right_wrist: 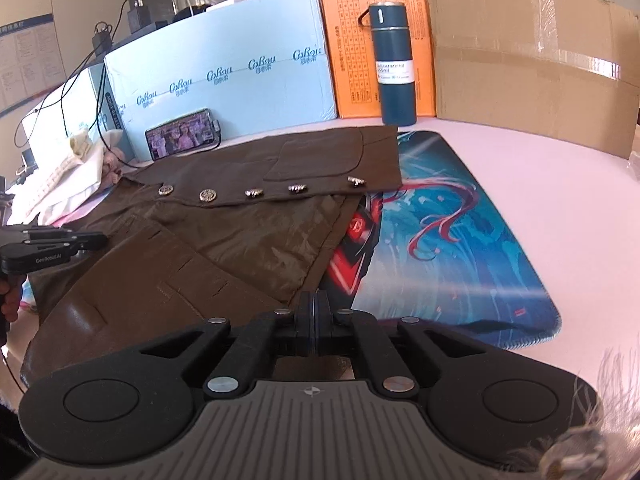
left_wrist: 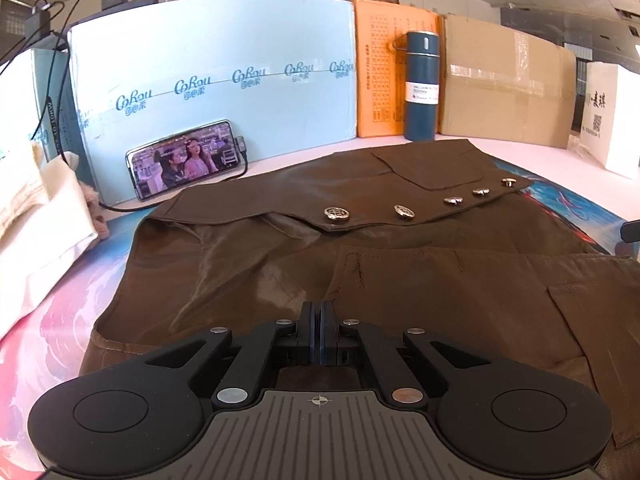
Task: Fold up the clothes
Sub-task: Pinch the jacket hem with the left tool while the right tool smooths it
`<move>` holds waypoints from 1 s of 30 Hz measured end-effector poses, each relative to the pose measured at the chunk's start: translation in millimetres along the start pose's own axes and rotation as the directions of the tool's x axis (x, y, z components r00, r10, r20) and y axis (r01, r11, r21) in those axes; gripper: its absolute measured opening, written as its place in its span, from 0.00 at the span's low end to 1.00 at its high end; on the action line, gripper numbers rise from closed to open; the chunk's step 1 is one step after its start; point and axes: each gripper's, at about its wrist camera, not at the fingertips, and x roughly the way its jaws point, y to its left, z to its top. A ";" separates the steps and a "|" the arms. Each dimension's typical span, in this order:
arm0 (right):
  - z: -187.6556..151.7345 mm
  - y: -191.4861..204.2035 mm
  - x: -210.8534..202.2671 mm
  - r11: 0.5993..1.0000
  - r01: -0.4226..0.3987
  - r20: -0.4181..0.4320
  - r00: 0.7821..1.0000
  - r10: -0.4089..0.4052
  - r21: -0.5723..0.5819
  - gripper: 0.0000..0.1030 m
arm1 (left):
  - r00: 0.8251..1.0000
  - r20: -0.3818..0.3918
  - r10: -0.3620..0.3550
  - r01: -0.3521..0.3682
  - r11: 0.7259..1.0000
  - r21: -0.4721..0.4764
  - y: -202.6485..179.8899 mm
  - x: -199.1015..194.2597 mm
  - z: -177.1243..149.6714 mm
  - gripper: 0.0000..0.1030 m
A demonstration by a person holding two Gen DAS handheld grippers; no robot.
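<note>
A brown leather vest (left_wrist: 360,240) with several silver buttons (left_wrist: 337,213) lies open on the table, its shiny lining showing. My left gripper (left_wrist: 319,312) is shut on the near front panel of the vest, at its collar side. In the right wrist view the vest (right_wrist: 224,240) lies left of centre, and my right gripper (right_wrist: 316,302) is shut on its near hem edge. The left gripper (right_wrist: 52,246) shows at the far left of that view.
A blue printed mat (right_wrist: 448,232) lies under the vest. At the back stand a light blue box (left_wrist: 212,80), an orange box (left_wrist: 384,72), a dark blue flask (left_wrist: 422,84) and a cardboard box (left_wrist: 504,84). A phone (left_wrist: 184,158) leans on the blue box. Cream cloth (left_wrist: 36,232) lies at left.
</note>
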 end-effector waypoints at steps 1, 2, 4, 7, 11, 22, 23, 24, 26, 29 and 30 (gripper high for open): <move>3.7 -4.5 -1.1 1.000 0.000 0.019 1.000 -0.001 0.022 0.01 | 1.000 0.005 0.017 -0.017 1.000 -0.011 2.4 0.8 1.0 0.01; 6.2 -9.9 -2.5 0.999 -0.003 0.031 1.000 0.001 0.054 0.02 | 0.999 0.011 0.036 -0.035 0.999 -0.022 5.1 0.9 1.8 0.01; 6.5 -21.9 -5.4 0.991 -0.032 0.047 0.999 0.026 0.132 0.04 | 0.997 0.017 0.070 -0.069 0.997 -0.047 11.6 0.4 3.4 0.01; 3.5 -31.9 -5.7 0.978 -0.045 0.019 0.999 0.042 0.202 0.51 | 0.988 0.019 0.155 -0.153 0.985 -0.079 21.8 0.4 4.9 0.00; -0.7 -25.3 1.5 0.969 -0.116 -0.014 0.992 0.122 0.216 0.55 | 0.982 -0.008 0.191 -0.190 0.973 -0.130 33.9 1.6 3.1 0.00; -6.7 3.9 22.6 0.992 -0.065 -0.100 0.992 0.076 0.106 0.30 | 0.999 -0.013 -0.036 0.033 0.980 -0.195 23.4 9.5 12.9 0.83; -7.5 4.8 22.2 0.994 -0.055 -0.095 0.993 0.064 0.097 0.20 | 0.999 -0.013 -0.048 0.046 0.985 -0.165 17.3 10.1 12.0 0.83; -8.1 3.3 22.0 0.993 -0.063 -0.086 0.994 0.072 0.105 0.17 | 0.998 -0.013 -0.059 0.057 0.989 -0.133 11.1 10.8 10.9 0.81; -8.6 0.8 20.9 0.990 -0.079 -0.057 0.995 0.086 0.117 0.07 | 0.999 -0.026 -0.044 0.043 0.998 -0.038 -2.9 12.6 7.0 0.33; -0.9 6.5 19.4 0.997 -0.053 0.009 0.999 0.053 0.059 0.05 | 1.000 -0.006 0.003 -0.003 1.000 -0.009 -7.2 10.0 6.0 0.03; 3.6 7.1 20.2 0.998 -0.044 0.023 0.999 0.043 0.049 0.05 | 1.000 0.002 0.019 -0.019 1.000 -0.017 -5.5 8.6 6.8 0.00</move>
